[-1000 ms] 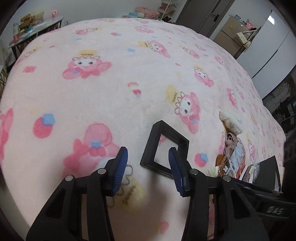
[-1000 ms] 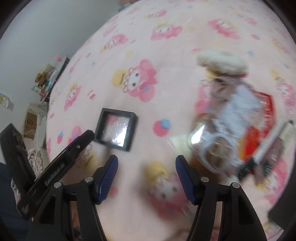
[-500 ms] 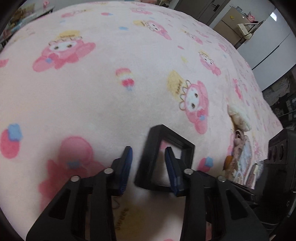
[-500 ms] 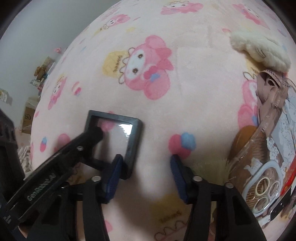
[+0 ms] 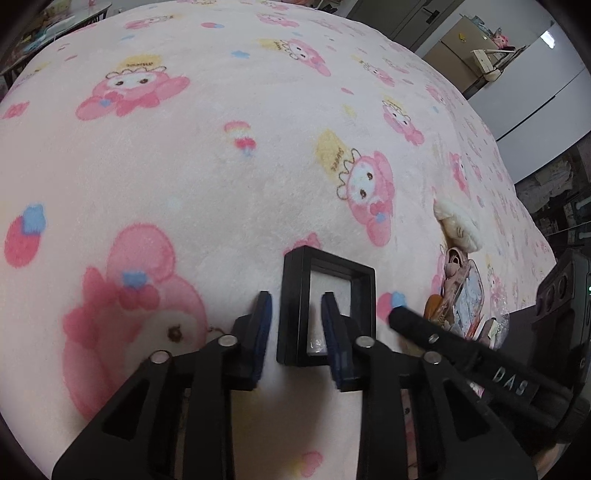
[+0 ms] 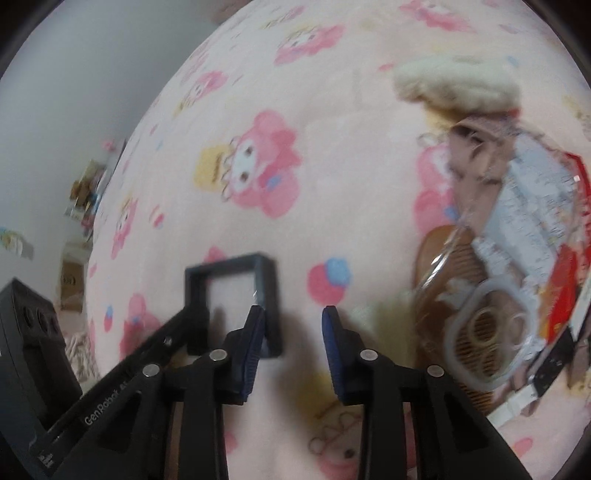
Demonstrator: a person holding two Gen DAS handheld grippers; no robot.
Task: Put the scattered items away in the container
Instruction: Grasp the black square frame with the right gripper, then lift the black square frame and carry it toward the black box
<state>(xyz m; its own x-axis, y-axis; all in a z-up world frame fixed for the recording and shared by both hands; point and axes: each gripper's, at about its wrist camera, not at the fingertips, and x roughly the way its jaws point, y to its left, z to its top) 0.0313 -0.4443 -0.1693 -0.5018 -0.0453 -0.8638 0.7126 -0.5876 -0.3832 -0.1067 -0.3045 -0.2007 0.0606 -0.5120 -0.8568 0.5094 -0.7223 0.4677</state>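
A black square frame box [image 5: 327,273] with a clear window lies on the pink blanket. My left gripper [image 5: 295,328] straddles its left bar. A gap shows between the pads and the bar, and the jaws are opening slightly. My right gripper [image 6: 293,332] straddles the frame box's [image 6: 267,266] right bar, with one blue pad over the window. Its other pad stands well clear, and the jaws are closing. One finger of each gripper shows in the other's view. Scattered items in clear wrap [image 6: 480,295] and a cream plush piece [image 6: 454,85] lie to the right.
The pink blanket [image 5: 184,166] with cartoon prints covers the whole surface. The wrapped pile includes a wooden comb [image 6: 439,258] and a red pack [image 6: 565,280]. White cabinets [image 5: 535,103] stand beyond the far right edge, and a cluttered table [image 5: 55,14] stands at the far left.
Both grippers narrowed. The left one closed in around the frame's left bar. The right one came down from beside the wrapped pile onto the frame's right bar, and its finger now shows in the left view.
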